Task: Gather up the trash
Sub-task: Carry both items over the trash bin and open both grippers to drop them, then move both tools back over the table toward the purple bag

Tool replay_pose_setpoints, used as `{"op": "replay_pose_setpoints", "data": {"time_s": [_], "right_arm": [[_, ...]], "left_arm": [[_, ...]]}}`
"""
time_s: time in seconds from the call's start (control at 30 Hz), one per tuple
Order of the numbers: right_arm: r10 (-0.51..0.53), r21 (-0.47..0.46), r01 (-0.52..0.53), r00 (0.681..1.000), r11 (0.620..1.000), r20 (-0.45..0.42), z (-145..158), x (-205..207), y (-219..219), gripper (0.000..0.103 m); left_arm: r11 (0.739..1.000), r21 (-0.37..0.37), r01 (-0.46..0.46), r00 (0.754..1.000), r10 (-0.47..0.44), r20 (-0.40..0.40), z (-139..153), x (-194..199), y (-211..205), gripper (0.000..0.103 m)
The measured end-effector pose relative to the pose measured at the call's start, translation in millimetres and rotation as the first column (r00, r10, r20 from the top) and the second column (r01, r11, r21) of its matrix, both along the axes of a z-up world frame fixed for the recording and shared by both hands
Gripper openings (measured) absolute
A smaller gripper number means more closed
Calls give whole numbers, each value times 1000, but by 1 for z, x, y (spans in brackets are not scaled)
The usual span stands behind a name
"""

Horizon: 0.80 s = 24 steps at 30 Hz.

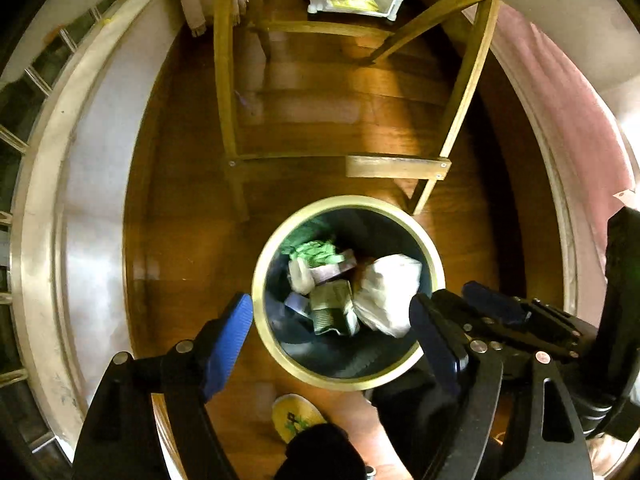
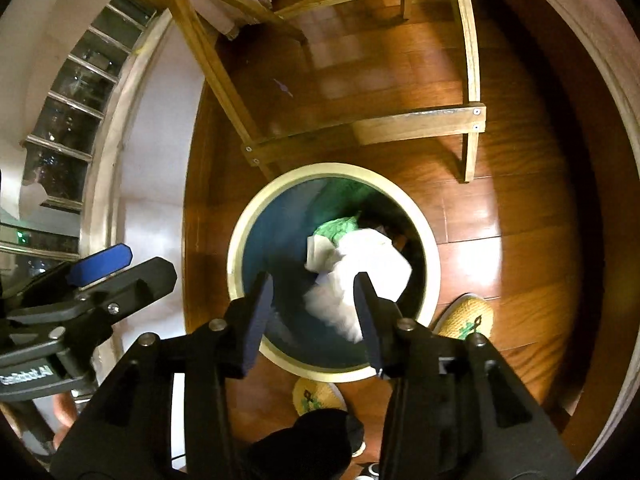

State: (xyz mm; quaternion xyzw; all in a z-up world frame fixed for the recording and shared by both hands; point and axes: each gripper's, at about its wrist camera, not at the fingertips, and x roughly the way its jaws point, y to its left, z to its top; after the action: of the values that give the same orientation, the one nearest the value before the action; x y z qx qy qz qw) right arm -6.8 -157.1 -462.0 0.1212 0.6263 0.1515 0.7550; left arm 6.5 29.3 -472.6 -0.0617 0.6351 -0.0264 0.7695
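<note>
The wooden floor fills both views, with the legs of a wooden frame standing at twelve o'clock from the round bin. The bin stands upright, its mouth facing straight up toward both cameras, so its long axis runs vertically and no side is favoured. A slippered foot is seen just beside the rim at about four o'clock in the right wrist view.

The step in hand is judged to be the drop into the bin. A crumpled white bag is seen within the rim, at three o'clock among the contents in the left wrist view; it is blurred in the right wrist view, so whether it is falling or already settled cannot be told. Beside it, green wrapping lies at eleven o'clock.

The left gripper is held over the bin with its jaws spread wide and nothing between them. The right gripper is likewise parted, the white bag showing beyond its jaws but not pressed by the pads.

The next move is judged to call for both tools to be lifted clear of the rim and turned toward any remaining rubbish.
</note>
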Motion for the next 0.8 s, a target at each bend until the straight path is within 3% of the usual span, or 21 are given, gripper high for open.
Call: {"op": "replay_pose_setpoints", "data": {"time_s": [0.2, 0.4, 0.53, 0.8], "right_arm": [[17, -4, -17, 1000, 1000, 19, 27, -5, 5, 45], [19, -11, -18, 999, 1000, 29, 69, -14, 5, 45], [13, -10, -13, 999, 1000, 50, 107, -19, 1, 45], [6, -5, -5, 992, 1000, 122, 214, -38, -1, 45]], "left_arm": [[1000, 8, -14, 998, 13, 59, 33, -4, 10, 82], [999, -6, -41, 994, 41, 100, 91, -14, 16, 82], [998, -22, -58, 988, 60, 139, 142, -19, 19, 82], [1000, -16, -16, 972, 20, 233, 258, -32, 15, 82]]}}
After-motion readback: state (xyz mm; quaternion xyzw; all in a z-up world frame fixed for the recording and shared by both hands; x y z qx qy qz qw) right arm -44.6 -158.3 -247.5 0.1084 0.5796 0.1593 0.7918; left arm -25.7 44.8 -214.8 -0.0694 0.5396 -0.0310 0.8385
